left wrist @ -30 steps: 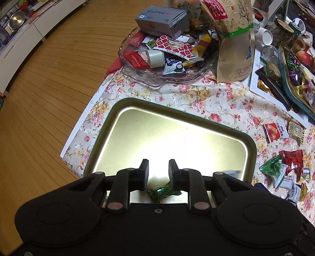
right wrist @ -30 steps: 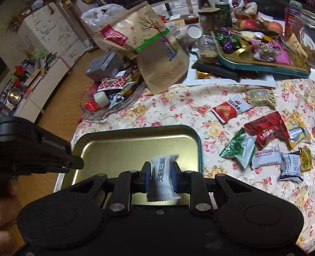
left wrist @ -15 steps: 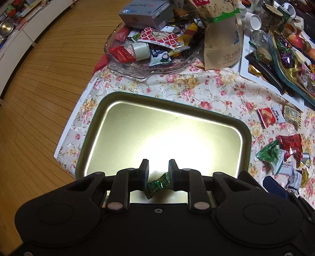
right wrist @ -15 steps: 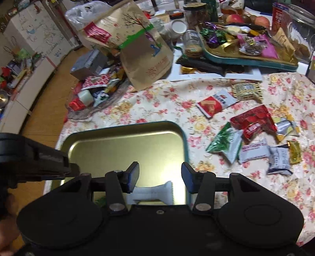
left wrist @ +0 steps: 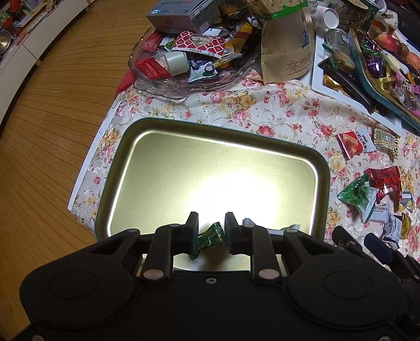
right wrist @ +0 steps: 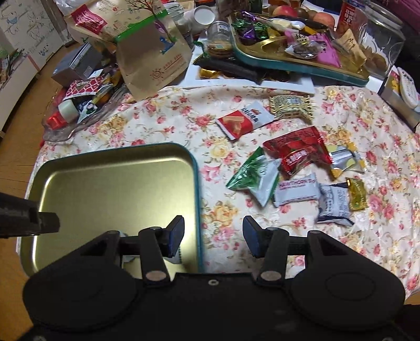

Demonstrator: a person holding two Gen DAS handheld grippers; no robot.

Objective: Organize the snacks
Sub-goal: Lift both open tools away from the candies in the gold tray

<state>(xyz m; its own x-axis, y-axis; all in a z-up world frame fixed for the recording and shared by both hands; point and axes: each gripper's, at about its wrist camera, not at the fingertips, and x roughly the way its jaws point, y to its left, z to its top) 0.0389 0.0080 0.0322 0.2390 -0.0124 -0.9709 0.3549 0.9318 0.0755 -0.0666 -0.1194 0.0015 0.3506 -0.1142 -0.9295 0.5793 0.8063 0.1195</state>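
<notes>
Right now the counter [right wrist: 168, 110] wears a cloth with flowers on it; on it lies the big gold tray [left wrist: 162, 168] with a green rim, and everything else is told from that tray; past its far edge stands a brown paper bag [left wrist: 287, 52]; beside the bag, also past the far edge, sits a glass dish [left wrist: 168, 89] full of wrappers, with a grey box [left wrist: 181, 15] on top; well beyond the tray's right side is a second tray [right wrist: 302, 68] heaped with sweets; just off the right side lies a loose bunch of snack packets [right wrist: 294, 168], red, green, white and yellow; the left tongs [left wrist: 211, 232] hang over the tray's near edge, slightly apart, with a green candy [left wrist: 210, 240] sitting between them; whether they press on it I cannot tell; the right tongs [right wrist: 213, 236] stand wide open with nothing in them, over the tray's near right corner; a small white packet [left wrist: 273, 230] lies inside the tray by that corner, half hidden.
</notes>
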